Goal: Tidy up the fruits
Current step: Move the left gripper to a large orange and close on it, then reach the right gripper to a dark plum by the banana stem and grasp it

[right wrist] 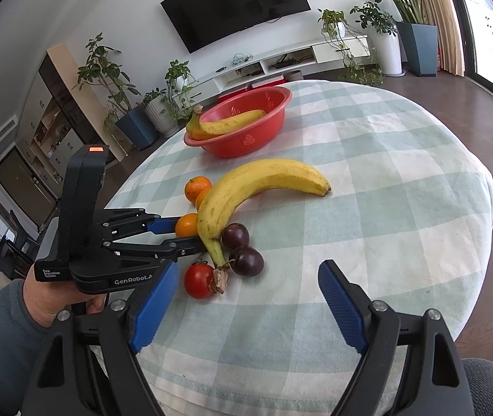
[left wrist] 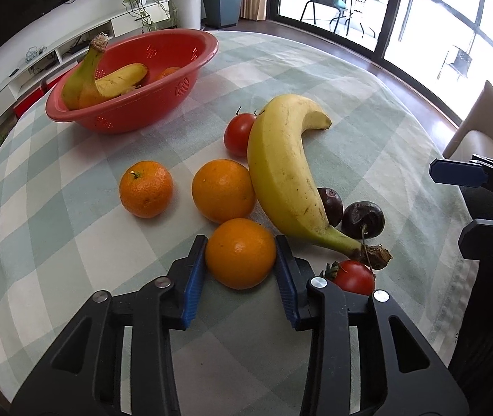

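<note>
My left gripper has its blue pads on both sides of an orange that rests on the checked tablecloth; the pads touch it. Two more oranges lie just beyond. A large banana lies to the right, with a tomato behind it, two dark plums and another tomato by its stem. A red bowl at the far left holds bananas and an orange. My right gripper is open and empty, above the table's near edge, short of the tomato.
The round table's cloth edge drops off to the right and front. A beige chair stands at the right. The person's left hand and sleeve are at the table's left.
</note>
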`<state>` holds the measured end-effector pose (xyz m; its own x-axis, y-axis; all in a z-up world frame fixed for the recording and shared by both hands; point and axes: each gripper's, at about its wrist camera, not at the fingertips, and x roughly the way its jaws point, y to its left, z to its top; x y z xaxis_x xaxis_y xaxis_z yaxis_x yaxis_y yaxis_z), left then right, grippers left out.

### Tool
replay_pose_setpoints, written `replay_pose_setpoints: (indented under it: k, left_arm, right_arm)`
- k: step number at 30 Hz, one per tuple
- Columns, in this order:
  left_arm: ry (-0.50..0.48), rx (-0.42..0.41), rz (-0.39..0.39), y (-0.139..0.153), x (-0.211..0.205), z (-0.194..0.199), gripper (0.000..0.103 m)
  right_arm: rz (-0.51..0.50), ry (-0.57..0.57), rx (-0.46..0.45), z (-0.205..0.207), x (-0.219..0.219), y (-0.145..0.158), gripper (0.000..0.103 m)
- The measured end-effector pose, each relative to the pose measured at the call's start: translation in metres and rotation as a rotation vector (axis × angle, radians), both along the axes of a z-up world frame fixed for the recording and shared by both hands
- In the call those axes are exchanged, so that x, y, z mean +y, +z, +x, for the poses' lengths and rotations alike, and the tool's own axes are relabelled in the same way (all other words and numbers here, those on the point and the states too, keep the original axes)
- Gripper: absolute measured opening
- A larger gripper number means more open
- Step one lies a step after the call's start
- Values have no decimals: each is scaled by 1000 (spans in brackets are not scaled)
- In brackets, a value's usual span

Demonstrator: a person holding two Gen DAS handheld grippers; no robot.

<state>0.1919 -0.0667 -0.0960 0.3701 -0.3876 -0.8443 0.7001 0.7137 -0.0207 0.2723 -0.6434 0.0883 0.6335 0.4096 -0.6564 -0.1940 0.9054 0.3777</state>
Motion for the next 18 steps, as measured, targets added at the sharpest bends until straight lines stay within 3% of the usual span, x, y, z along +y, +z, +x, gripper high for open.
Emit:
replay_pose_setpoints:
  k: [9,18]
  left_arm:
    - [55,23,-50,4,17,-8,35]
    - [184,53,-195,0,60,-25,35]
  right_arm:
    - [33,-10,37,8,-3,-3,85]
    - [159,-28,222,69,0,3,79]
